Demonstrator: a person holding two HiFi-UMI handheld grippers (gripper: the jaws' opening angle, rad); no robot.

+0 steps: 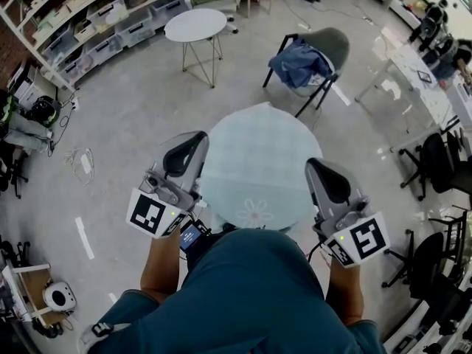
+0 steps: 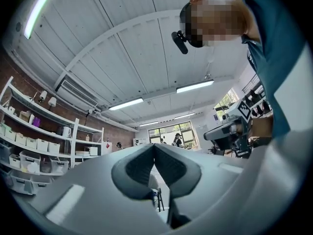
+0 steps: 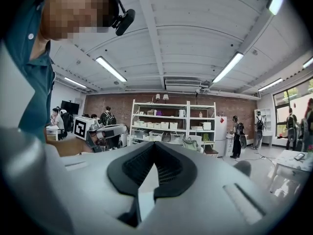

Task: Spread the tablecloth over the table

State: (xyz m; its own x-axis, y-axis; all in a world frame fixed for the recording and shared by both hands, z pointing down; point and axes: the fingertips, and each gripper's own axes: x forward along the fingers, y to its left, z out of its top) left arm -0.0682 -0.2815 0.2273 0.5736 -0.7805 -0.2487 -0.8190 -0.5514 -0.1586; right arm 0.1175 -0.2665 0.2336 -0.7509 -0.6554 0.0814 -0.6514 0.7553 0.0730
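A pale blue checked tablecloth (image 1: 258,161) with a flower print lies spread flat over a small round table, hiding its top. My left gripper (image 1: 184,153) is raised over the cloth's near left edge, my right gripper (image 1: 328,179) over its near right edge. Both point up and away from the cloth and neither touches it. In the left gripper view the left gripper (image 2: 153,146) has its pads meeting at the tips, with nothing between them. The right gripper (image 3: 154,143) in its own view is likewise shut on nothing.
Behind the table stands a chair (image 1: 328,50) draped with a blue garment (image 1: 299,61). A small white round table (image 1: 195,24) is farther back. Shelves with bins (image 1: 96,21) line the left, with cables (image 1: 77,161) on the floor. Office chairs (image 1: 435,161) and a desk (image 1: 424,80) crowd the right.
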